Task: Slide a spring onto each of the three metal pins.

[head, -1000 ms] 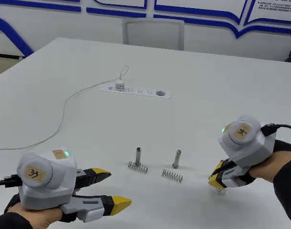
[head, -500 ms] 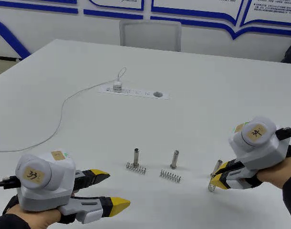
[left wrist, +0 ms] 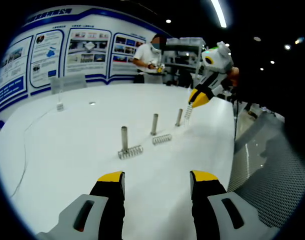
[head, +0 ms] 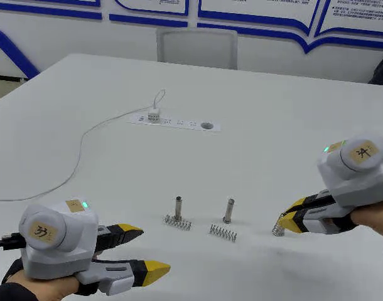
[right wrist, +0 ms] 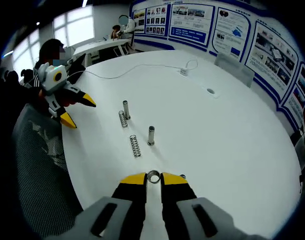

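Two metal pins (head: 178,207) (head: 229,210) stand upright mid-table, each with a loose spring (head: 178,221) (head: 223,232) lying by its foot. My right gripper (head: 289,221) is shut on a third spring (head: 279,227), which hangs tilted from its yellow tips. In the left gripper view this spring (left wrist: 188,111) sits right beside a third pin (left wrist: 179,117); I cannot tell if it is over the pin. The spring's end ring (right wrist: 153,176) shows between the right gripper's tips (right wrist: 153,178). My left gripper (head: 144,251) hovers open near the front left, holding nothing.
A white power strip (head: 176,122) with a plugged adapter and a trailing cable (head: 85,144) lies further back. A grey chair (head: 196,47) stands at the far edge. The table's near edge (right wrist: 87,200) is close to the right gripper. A person (left wrist: 147,52) stands in the background.
My right gripper swung to the right and lifted the spring from near the table up against the third pin, which the spring now covers in the head view. The left gripper barely moved.
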`<state>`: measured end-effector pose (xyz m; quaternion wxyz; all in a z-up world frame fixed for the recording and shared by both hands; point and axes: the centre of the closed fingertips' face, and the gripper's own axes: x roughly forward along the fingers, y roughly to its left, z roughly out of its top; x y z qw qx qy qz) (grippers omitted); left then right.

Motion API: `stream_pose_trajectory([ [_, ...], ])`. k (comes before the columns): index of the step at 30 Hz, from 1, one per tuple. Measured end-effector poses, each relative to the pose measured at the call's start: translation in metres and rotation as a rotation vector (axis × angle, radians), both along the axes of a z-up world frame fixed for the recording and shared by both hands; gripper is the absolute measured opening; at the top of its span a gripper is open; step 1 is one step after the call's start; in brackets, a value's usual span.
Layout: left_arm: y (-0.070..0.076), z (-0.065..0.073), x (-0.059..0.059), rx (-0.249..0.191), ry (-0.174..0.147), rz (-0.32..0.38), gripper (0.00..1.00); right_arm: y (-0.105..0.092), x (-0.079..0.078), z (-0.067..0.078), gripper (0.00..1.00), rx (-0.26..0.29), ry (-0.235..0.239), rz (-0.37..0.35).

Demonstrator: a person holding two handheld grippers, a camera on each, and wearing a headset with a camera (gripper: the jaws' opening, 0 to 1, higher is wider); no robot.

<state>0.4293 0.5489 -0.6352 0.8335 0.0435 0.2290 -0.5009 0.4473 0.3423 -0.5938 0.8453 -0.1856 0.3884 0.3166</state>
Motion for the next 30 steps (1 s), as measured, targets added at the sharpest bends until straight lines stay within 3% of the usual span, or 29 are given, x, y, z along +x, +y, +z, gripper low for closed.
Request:
stream_pose_trajectory([
  [9, 0.001, 0.001, 0.000, -0.006, 0.001, 0.005, 0.54, -0.004, 0.009, 0.026, 0.12, 0.008, -0.050, -0.020],
  [14, 0.001, 0.002, 0.001, -0.011, 0.001, 0.008, 0.54, -0.013, 0.016, 0.033, 0.12, 0.015, -0.065, -0.053],
  [20, 0.002, 0.002, 0.001, -0.013, 0.002, 0.010, 0.54, -0.020, 0.021, 0.031, 0.12, 0.007, -0.062, -0.077],
  [30, 0.002, 0.001, 0.001, -0.013, 0.006, 0.011, 0.54, -0.023, 0.023, 0.014, 0.12, -0.005, -0.033, -0.101],
])
